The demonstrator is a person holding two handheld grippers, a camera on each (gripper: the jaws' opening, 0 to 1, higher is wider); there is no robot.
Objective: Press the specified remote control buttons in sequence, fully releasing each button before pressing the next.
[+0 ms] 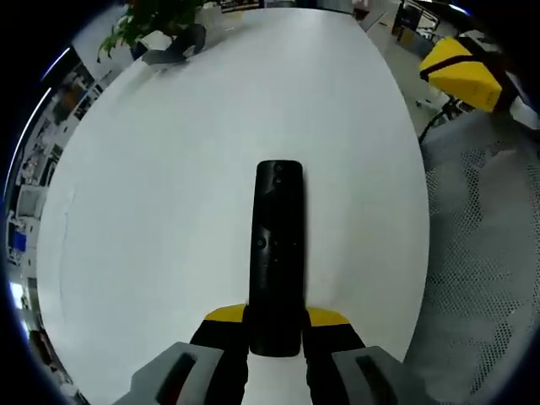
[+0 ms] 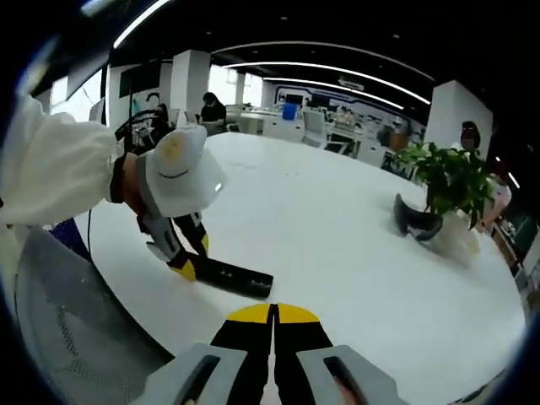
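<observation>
In the left gripper view we see our left tool (image 1: 274, 331) clamped on the near end of the black remote control (image 1: 278, 253), which lies flat on the white desk (image 1: 169, 211) and points away from us. In the right gripper view our right tool (image 2: 273, 329) has its jaws pressed together, holding nothing, above the desk edge. Farther off, a potted plant (image 2: 451, 181) stands beside a dark headset (image 2: 415, 221).

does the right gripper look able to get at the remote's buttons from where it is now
Probably yes. The remote lies on the white table, held at one end by the left gripper; the table between it and the shut right gripper is bare.
</observation>
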